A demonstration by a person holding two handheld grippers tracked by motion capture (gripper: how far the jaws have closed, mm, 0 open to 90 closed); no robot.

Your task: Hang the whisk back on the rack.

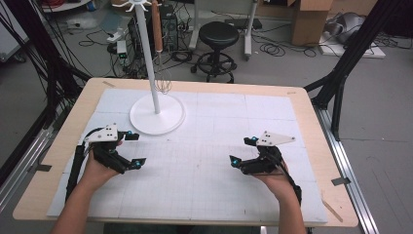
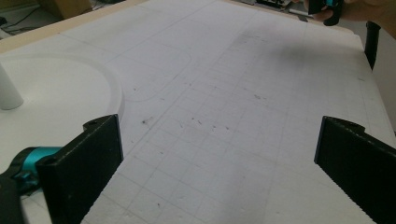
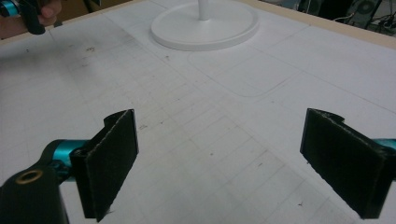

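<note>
A white stand (image 1: 157, 116) with a round base and a tall pole rises at the back left of the white gridded mat (image 1: 214, 190). A whisk (image 1: 162, 77) with a wooden handle hangs from the stand's top hooks. My left gripper (image 1: 132, 149) hovers over the mat's left side, just in front of the base, open and holding nothing. My right gripper (image 1: 242, 151) is over the right side, also open and holding nothing. In the left gripper view the jaws (image 2: 219, 163) stand wide apart beside the stand base (image 2: 60, 93). In the right gripper view the jaws (image 3: 219, 158) are spread, with the base (image 3: 205, 25) farther off.
The mat lies on a wooden table (image 1: 83, 105). Behind it on the floor are a black stool (image 1: 218, 34), a cardboard box (image 1: 311, 19) and several cables. Black frame legs stand at both sides. The other hand's gripper (image 2: 327, 9) (image 3: 23, 11) appears far off in each gripper view.
</note>
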